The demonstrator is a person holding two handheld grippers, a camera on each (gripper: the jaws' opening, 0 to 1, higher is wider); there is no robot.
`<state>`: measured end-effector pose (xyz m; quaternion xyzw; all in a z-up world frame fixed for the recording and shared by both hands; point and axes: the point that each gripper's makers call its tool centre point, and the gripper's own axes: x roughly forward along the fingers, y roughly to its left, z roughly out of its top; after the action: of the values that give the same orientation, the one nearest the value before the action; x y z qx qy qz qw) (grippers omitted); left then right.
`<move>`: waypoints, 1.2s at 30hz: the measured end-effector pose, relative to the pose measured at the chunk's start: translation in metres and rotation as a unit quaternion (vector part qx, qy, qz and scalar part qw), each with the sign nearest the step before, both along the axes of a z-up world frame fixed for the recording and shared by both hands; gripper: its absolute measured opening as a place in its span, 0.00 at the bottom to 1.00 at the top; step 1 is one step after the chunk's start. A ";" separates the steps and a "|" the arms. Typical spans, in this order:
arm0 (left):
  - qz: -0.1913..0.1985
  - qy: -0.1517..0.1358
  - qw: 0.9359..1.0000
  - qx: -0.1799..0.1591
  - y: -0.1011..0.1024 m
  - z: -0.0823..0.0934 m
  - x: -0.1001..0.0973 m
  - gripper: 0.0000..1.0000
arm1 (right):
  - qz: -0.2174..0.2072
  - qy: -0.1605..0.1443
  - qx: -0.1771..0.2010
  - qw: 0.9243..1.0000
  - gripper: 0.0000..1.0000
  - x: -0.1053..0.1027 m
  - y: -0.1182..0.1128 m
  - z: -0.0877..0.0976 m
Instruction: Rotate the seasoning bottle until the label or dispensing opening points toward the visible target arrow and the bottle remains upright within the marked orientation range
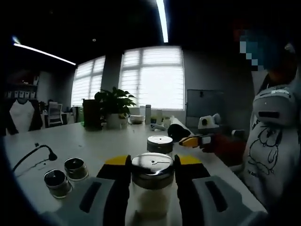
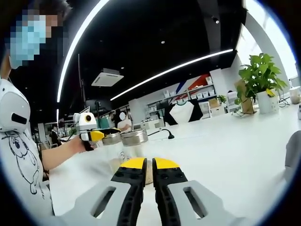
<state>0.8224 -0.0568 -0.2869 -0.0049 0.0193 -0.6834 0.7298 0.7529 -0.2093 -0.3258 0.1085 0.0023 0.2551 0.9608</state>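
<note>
A glass seasoning bottle [image 1: 151, 197] with a flat metal lid stands upright on the white table [image 1: 94, 141] in the left gripper view. My left gripper [image 1: 152, 162] is shut on it, one yellow-tipped jaw pressing on each side just below the lid. In the right gripper view that same gripper [image 2: 96, 135] comes in from the left, at the lid of the bottle [image 2: 111, 138]. My right gripper [image 2: 149, 165] hovers over the table with its jaws shut and nothing held. It also shows as a yellow tip [image 1: 195, 140] at the right of the left gripper view.
A second lidded bottle [image 1: 160, 143] stands just behind the held one. Two small metal-topped jars [image 1: 75, 168] sit to the left, beside a black cable [image 1: 35, 153]. A potted plant [image 1: 114, 106] and cups stand at the far table edge. A person [image 1: 273, 141] stands at the right.
</note>
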 end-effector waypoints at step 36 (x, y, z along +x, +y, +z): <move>0.247 0.025 0.969 -0.007 0.008 0.009 0.003 0.53 | 0.009 -0.010 0.004 1.000 0.02 0.002 0.005 0.008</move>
<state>0.8256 -0.0493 -0.2774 -0.0318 0.0311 -0.4820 0.8750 0.7544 -0.2046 -0.3179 0.1092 -0.0075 0.2652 0.9580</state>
